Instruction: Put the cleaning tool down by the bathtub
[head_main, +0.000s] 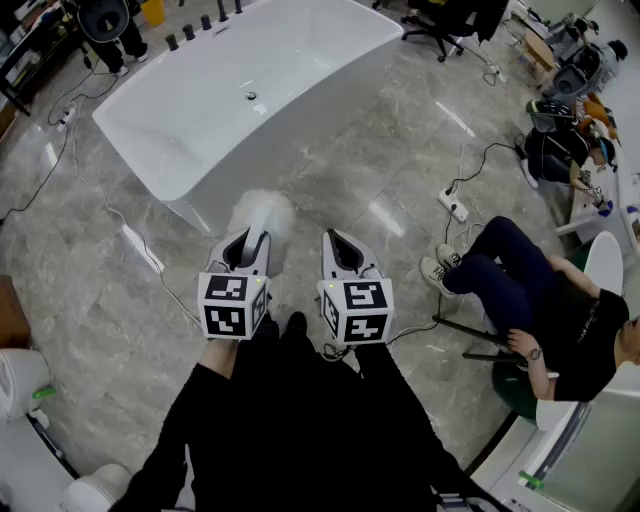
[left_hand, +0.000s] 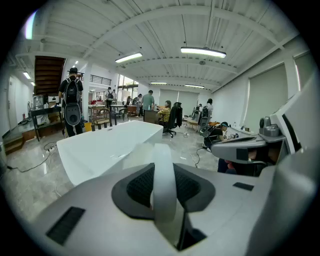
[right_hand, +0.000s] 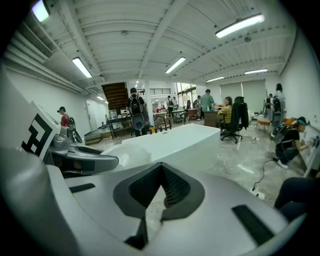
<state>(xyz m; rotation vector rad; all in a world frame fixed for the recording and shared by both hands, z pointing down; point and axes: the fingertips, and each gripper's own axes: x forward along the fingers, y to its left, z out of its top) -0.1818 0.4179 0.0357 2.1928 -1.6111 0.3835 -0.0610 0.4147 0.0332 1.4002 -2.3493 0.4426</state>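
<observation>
Below my head camera, I see the left gripper (head_main: 252, 243) clamped on the cleaning tool (head_main: 262, 212), its fluffy head aimed at the bathtub (head_main: 170, 165) just ahead. Left gripper view: the handle runs straight out along the jaws. Right gripper view: my right gripper (right_hand: 159, 172) is closed on nothing.

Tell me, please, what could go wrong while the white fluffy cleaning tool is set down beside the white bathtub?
1. The left gripper grips the white fluffy cleaning tool only by its slim white handle, so the head may swing or slip on the way down.
2. A white power strip lies on the grey floor beside the white bathtub; the tool could land on it.
</observation>
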